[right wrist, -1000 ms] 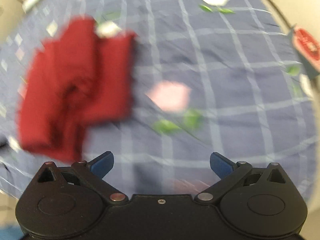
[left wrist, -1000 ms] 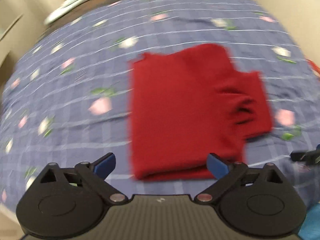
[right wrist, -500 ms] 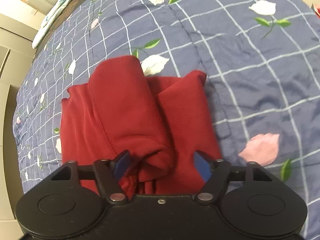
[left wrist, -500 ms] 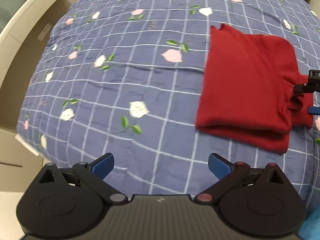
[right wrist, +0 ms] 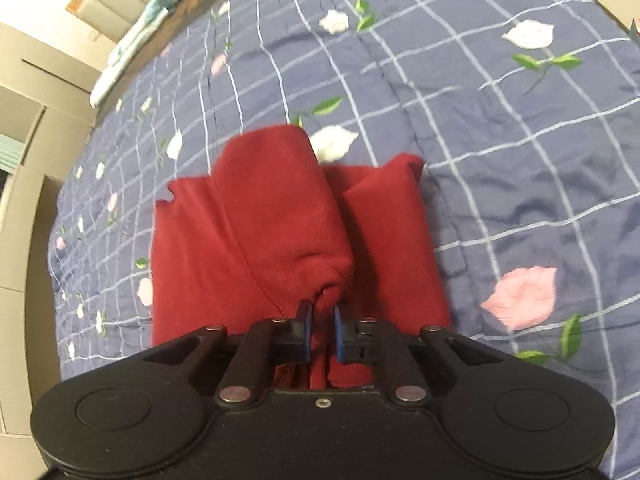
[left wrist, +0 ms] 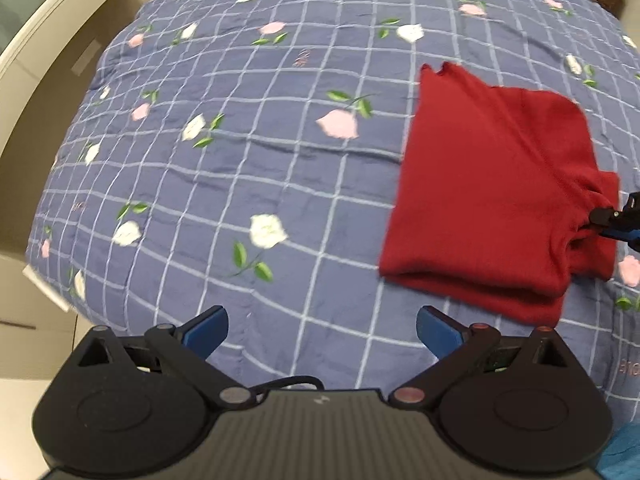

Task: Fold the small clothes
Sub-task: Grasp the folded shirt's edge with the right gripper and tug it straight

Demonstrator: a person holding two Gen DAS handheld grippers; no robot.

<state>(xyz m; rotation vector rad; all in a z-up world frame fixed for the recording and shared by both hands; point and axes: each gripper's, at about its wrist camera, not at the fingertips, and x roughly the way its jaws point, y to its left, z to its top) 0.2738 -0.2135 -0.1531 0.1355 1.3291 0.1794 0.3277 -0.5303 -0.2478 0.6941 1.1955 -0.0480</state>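
One red garment [right wrist: 280,240] lies part-folded on the blue flowered bedspread [left wrist: 240,184], a rolled fold bunched along its middle. The right tongs [right wrist: 320,328] are clenched on a small pinch at the near end of that fold. The left tongs [left wrist: 320,332] gape wide above bare bedspread, well apart from the cloth. With nothing pinning the far side, a pull could, I'd say, drag the whole stack and undo its layers. So thin a pinch might also slip free, or catch one layer only.
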